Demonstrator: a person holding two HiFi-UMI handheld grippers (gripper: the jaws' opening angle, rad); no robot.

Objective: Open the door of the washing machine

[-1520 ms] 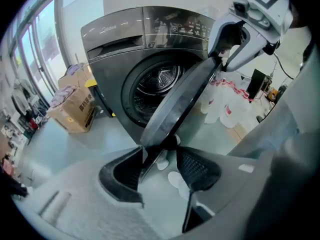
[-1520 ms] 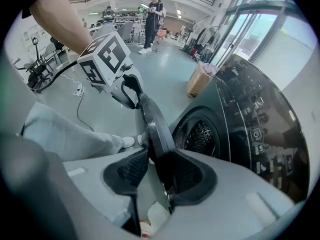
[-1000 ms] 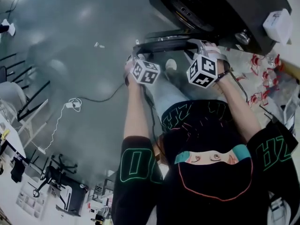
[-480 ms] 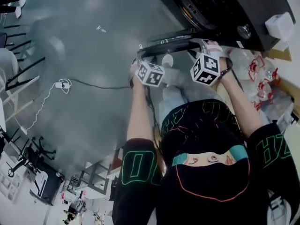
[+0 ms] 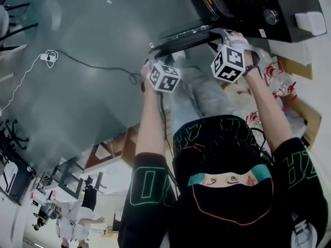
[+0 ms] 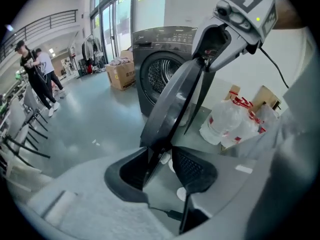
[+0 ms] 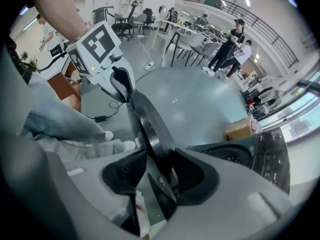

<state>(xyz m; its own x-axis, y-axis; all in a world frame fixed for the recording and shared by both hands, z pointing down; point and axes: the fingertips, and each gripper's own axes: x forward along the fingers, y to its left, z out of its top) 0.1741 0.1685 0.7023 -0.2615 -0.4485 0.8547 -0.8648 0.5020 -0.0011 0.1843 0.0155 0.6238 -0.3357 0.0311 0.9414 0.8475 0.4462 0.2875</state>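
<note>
Door [image 5: 186, 37] of washing machine [image 5: 269, 4] is swung well out. In head view it shows edge-on as a dark bar at 12 o'clock, machine body behind it at 1 o'clock. Drum opening [image 6: 162, 76] uncovered.

Door's outer face looks onto bare grey floor [image 5: 77, 97], wide open from 9 to 11 o'clock; only a cable [image 5: 93, 66] with a white plug crosses it at 10. Tight side is 3 o'clock: plastic bags [image 5: 269, 76] just beside the right arm, near the machine's corner. Cardboard box [image 6: 120, 76] sits beside the machine on its far side, apart from the door. Desks [image 5: 103, 169] at 7–8 o'clock, well clear.

Left gripper [image 6: 162, 166]: jaws apart, just been closing in. Door rim runs between them, close to one pad with a clear gap to the other.

Right gripper [image 7: 160, 171]: jaws wide, just been opening. Door rim between them fills most of the gap, not clamped.

Grippers sit at opposite ends of the rim, left at 11 o'clock, right at 1. Both forearms stretched forward, near parallel, grippers tipped steeply down. Legs [image 5: 201, 94] between the arms.
</note>
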